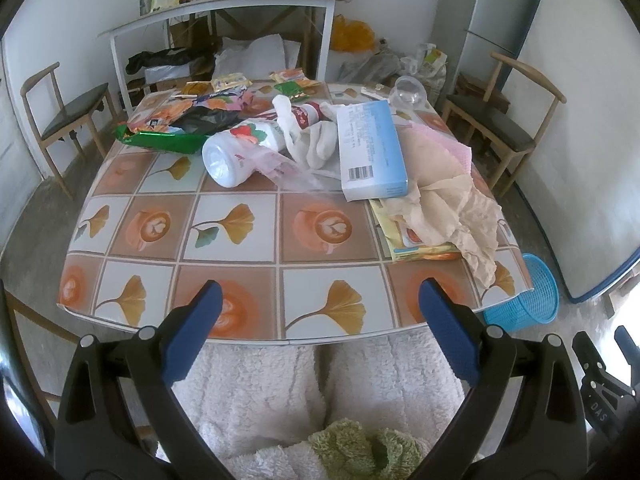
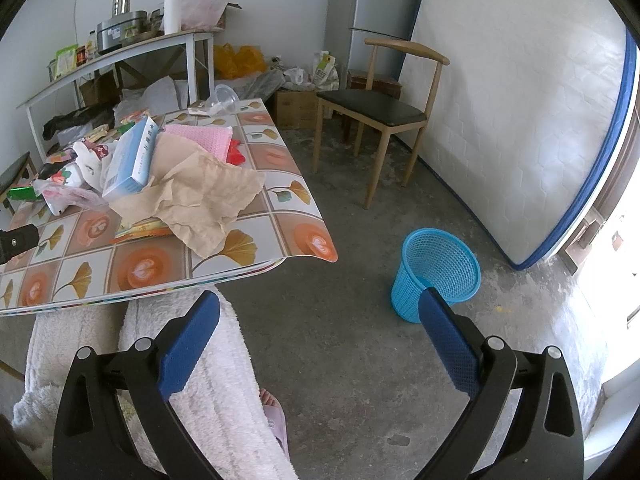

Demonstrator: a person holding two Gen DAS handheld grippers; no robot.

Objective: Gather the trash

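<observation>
Trash lies piled on the patterned table (image 1: 240, 264): a white bottle (image 1: 236, 152) on its side, a blue-and-white box (image 1: 370, 150), crumpled tan paper (image 1: 452, 196), white cloth (image 1: 316, 136), a green wrapper (image 1: 160, 140) and a clear cup (image 1: 408, 90). My left gripper (image 1: 320, 300) hovers open over the table's near edge, nothing between its fingers. My right gripper (image 2: 320, 316) is open above the floor, right of the table (image 2: 280, 232), near a blue mesh basket (image 2: 436, 272). The box (image 2: 132, 156) and tan paper (image 2: 200, 200) show in the right wrist view too.
The basket (image 1: 528, 296) stands on the concrete floor off the table's right corner. Wooden chairs (image 1: 68, 116) (image 2: 380, 108) flank the table. A mattress (image 2: 520, 112) leans on the right wall. A cluttered shelf table (image 1: 224, 8) stands behind. A person's fleece-covered legs (image 1: 320, 392) are below the grippers.
</observation>
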